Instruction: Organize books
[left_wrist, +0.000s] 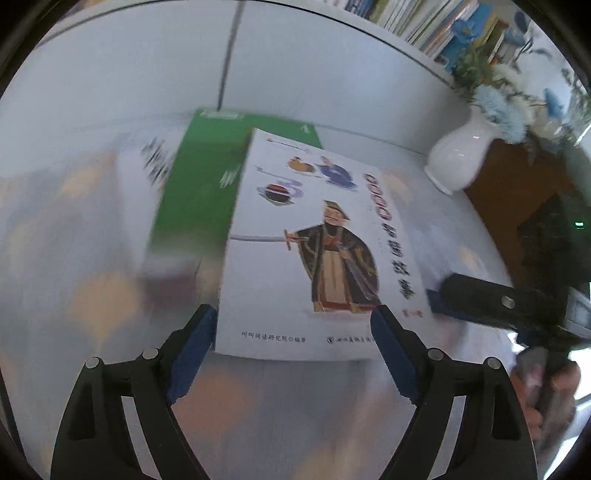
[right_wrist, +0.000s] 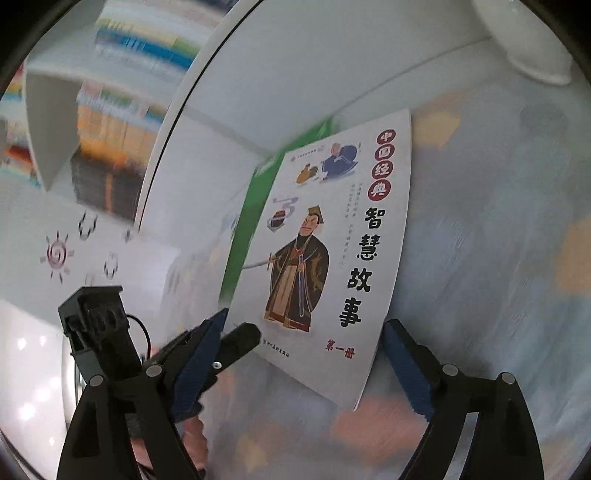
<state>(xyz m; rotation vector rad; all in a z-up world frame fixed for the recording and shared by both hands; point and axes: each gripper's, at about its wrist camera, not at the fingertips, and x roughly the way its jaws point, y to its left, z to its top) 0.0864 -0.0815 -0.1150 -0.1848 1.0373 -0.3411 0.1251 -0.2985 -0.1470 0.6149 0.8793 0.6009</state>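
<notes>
A white book with a robed, sword-bearing figure on its cover lies flat on a patterned tablecloth, overlapping a green book. My left gripper hovers open over the white book's near edge, one finger at its left corner and one over its lower right part. In the right wrist view the white book lies slanted, the green book showing under its left side. My right gripper is open and straddles the book's near end. Neither gripper's pads press on the book.
A third, blurred white book lies left of the green one. A white vase with blue flowers stands at the back right by a brown stand. Shelves packed with books stand behind. A hand holds the right gripper.
</notes>
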